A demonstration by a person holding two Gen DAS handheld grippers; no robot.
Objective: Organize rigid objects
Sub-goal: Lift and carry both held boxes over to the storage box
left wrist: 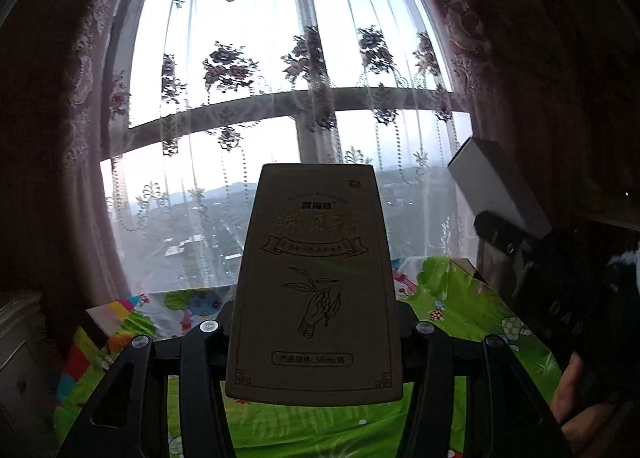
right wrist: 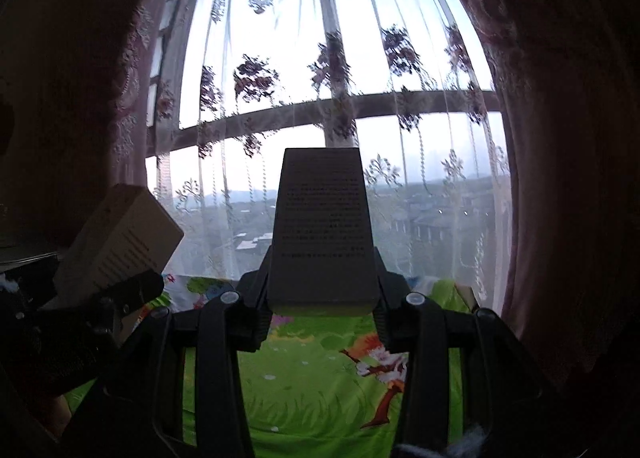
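A tall window (left wrist: 296,70) fills the far side of the room, hung with a sheer lace curtain (left wrist: 240,66) with embroidered flowers, and heavier dark drapes (right wrist: 560,138) frame it on both sides. Below the window lies a bright green cartoon-print sheet (right wrist: 312,386), spread over what looks like a bed; no other loose objects show on the part of it that is in view.

The left gripper (left wrist: 314,328) is clamped on a tall tan box (left wrist: 316,282) printed with a hand holding a leafy sprig. The box stands upright between the fingers, lifted clear of the sheet, in front of the window. The right gripper (right wrist: 322,306) is clamped on a darker box (right wrist: 322,230) whose near face carries rows of small print; it too stands upright and off the sheet. Each camera catches the other gripper and its box at the edge of its view, so the two boxes are held side by side, near each other but apart.

As for progress, I judge the task to be midway: both boxes have been picked up and neither is set down. Where they are meant to go is not visible; no shelf, bin or tidy row appears in either view. What remains, as far as can be told, is to carry each box to its place and release it there.
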